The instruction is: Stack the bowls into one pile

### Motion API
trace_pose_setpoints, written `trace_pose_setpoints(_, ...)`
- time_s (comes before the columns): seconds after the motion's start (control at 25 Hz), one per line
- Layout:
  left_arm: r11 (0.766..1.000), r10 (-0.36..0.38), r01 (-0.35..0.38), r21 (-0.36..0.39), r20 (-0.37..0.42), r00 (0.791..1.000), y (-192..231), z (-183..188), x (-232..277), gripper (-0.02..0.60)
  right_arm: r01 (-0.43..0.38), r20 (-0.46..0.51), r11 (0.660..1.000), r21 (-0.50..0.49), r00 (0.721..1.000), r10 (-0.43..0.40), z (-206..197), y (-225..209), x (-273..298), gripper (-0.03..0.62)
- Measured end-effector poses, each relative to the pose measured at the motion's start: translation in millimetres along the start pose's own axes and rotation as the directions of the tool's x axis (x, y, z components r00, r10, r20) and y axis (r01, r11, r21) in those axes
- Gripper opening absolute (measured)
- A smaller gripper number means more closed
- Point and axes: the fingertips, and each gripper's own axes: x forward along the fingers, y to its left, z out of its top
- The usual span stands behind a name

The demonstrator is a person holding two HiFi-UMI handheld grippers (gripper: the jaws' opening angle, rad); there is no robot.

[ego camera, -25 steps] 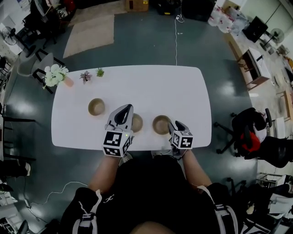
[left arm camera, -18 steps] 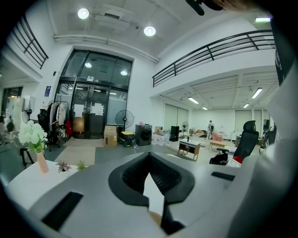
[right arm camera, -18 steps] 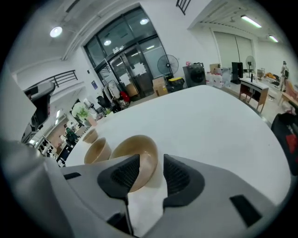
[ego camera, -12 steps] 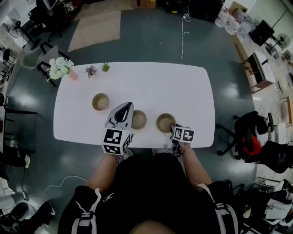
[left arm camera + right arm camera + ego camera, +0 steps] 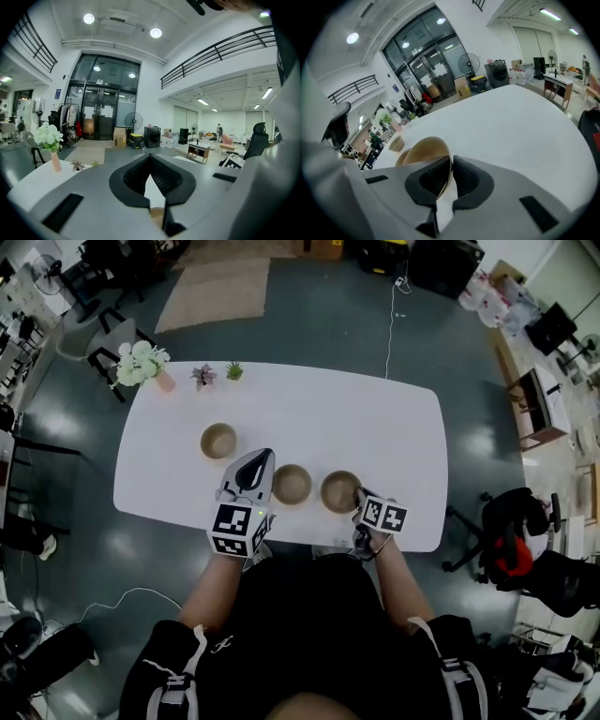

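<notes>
**Right gripper clamps the rim of the nearest bowl; the first lift looks ready**

The right gripper (image 5: 451, 161), wide open a second ago beside the right-hand bowl (image 5: 419, 150), has dropped onto that bowl's near edge. Its jaws are closing, with the thin tan wall of the bowl pinched between the pads. The bowl itself sits on the bench (image 5: 375, 418) at the person's right, near the front edge, and has not left the surface.

The left gripper (image 5: 150, 157) is clenched, tips together, with nothing in it. It lies low over the bench just left of the middle bowl (image 5: 292, 484), much as it did a second ago, touching no bowl that I can see.

Beyond them, the far bowl (image 5: 218, 440) stands apart, up and to the left. All three bowls are separate and in a loose line, so no stacking has been done. A vase of white flowers (image 5: 141, 362) and two small plants (image 5: 217, 374) stand at the far left corner, well clear.

To my eye, this grip marks the start of the stacking. The right-hand bowl seems set to be raised and nested into the middle one, its close neighbour.
</notes>
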Motion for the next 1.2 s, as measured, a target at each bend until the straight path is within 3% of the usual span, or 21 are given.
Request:
trace_pose_setpoints(0.32,0.995,0.09,-0.09,-0.031,0.011,0.996,36.7,-7.6,-29.6,0.012,-0.123,0.027,0.989,-0.082,0.992,0.125,31.3,73.0,13.4,0.038)
trace_pose_setpoints(0.6,0.983,0.178,-0.177,-0.055,0.004,0.984,66.1,-18.7,-62.3,0.012,-0.201,-0.03,0.971,-0.132,0.98,0.198,22.4,125.0,38.6,0.041)
trace_pose_setpoints(0.92,0.964,0.256,-0.255,-0.068,-0.006,0.967,91.7,-27.2,-89.4,0.012,-0.205,-0.111,0.962,-0.179,0.976,0.188,-3.2,145.5,67.9,0.045)
trace_pose_setpoints(1.2,0.958,0.275,-0.276,-0.074,-0.021,0.961,101.6,-31.0,-97.3,0.012,-0.193,-0.151,0.955,-0.225,0.975,0.162,-15.8,145.7,78.8,0.067)
